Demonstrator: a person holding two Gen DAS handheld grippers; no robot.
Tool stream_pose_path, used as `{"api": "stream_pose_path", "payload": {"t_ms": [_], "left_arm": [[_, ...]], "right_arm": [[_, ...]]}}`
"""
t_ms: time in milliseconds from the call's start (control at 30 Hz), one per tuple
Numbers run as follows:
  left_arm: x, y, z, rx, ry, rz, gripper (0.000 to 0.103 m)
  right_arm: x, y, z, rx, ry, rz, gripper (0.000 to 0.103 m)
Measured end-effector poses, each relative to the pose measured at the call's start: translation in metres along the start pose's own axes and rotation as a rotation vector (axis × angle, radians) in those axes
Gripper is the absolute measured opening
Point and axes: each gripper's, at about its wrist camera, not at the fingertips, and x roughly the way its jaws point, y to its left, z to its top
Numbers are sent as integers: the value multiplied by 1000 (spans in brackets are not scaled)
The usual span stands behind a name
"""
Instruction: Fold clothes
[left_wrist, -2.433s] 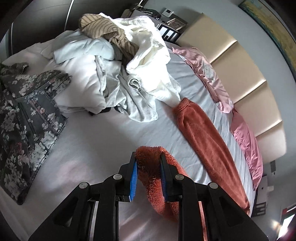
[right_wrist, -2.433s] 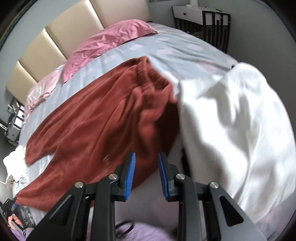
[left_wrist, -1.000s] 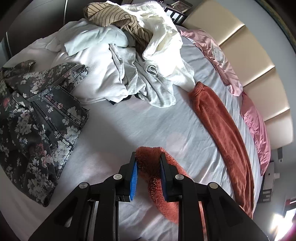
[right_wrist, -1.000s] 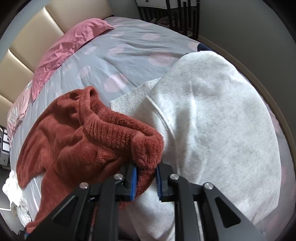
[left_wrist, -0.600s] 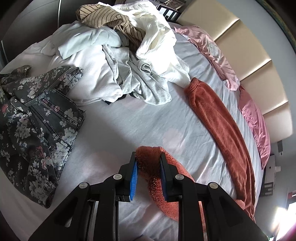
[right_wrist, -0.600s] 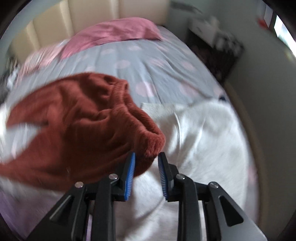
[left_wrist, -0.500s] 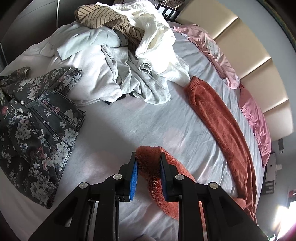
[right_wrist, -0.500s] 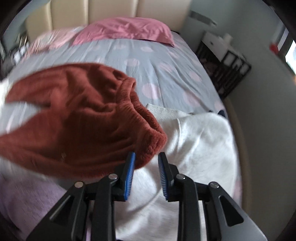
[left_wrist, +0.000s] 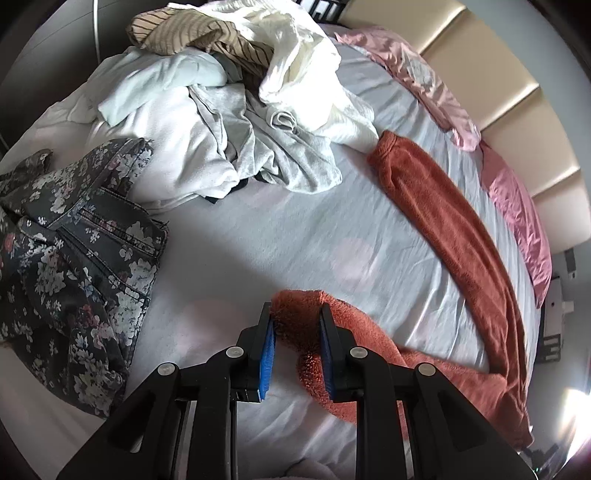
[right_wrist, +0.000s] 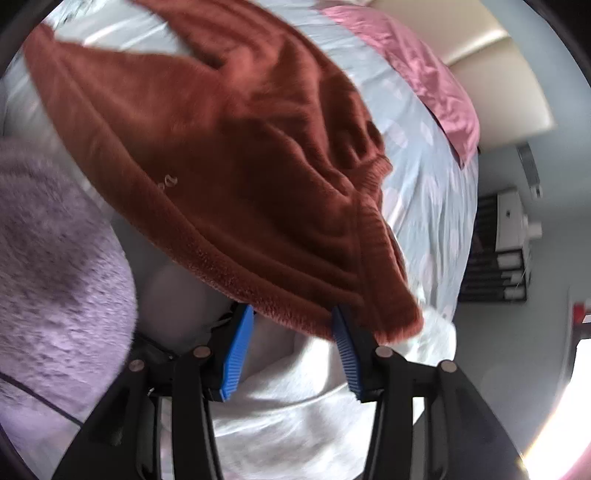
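A rust-red fleece garment (left_wrist: 447, 229) lies stretched along the bed toward the pink pillows. My left gripper (left_wrist: 295, 317) is shut on one end of the garment, low over the sheet. In the right wrist view the same red garment (right_wrist: 236, 158) is bunched and spread above my right gripper (right_wrist: 291, 321). The right gripper's jaws stand wide apart, and the garment's lower edge drapes over the tips. I cannot tell whether the cloth touches the pads.
A pile of white, grey and striped clothes (left_wrist: 229, 96) fills the far side of the bed. Floral dark jeans (left_wrist: 70, 251) lie at the left. A white sweatshirt (right_wrist: 314, 406) and a lilac fuzzy garment (right_wrist: 48, 266) lie under the right gripper. Pink pillows (left_wrist: 513, 195) line the headboard.
The right gripper has opened from a narrow gap to wide apart and swung, so the red garment now fills its view. The left gripper keeps its grip and has barely moved.
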Motion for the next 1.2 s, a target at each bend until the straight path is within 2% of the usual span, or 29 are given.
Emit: {"api": "stream_pose_path", "payload": {"t_ms": [100, 133, 200, 333, 433, 567, 700, 767, 867, 1033, 1200], "left_arm": [[6, -2, 3, 44, 45, 16, 23], [9, -2, 5, 64, 63, 23, 23], [15, -1, 7, 104, 98, 38, 23], [26, 0, 9, 189, 180, 58, 27], [33, 2, 9, 257, 248, 68, 37], [23, -2, 4, 367, 243, 94, 46], [3, -22, -10, 567, 206, 80, 47], [-3, -34, -19, 665, 214, 63, 54], [-5, -57, -40, 866, 241, 49, 58], [5, -91, -85, 1199, 371, 41, 59], [26, -111, -120, 1418, 481, 92, 60]], "right_arm": [[8, 11, 6, -97, 33, -28, 40], [11, 10, 6, -96, 40, -37, 28], [16, 7, 6, -76, 48, -47, 16], [20, -1, 8, -23, 42, -38, 13], [23, -4, 9, -1, 44, -35, 14], [26, -7, 10, 22, 49, -32, 14], [27, -5, 12, 21, 59, -31, 14], [27, -4, 12, 25, 62, -29, 14], [28, -4, 13, 38, 65, -25, 13], [29, -2, 15, 45, 75, -31, 14], [31, -3, 16, 46, 86, -36, 14]]}}
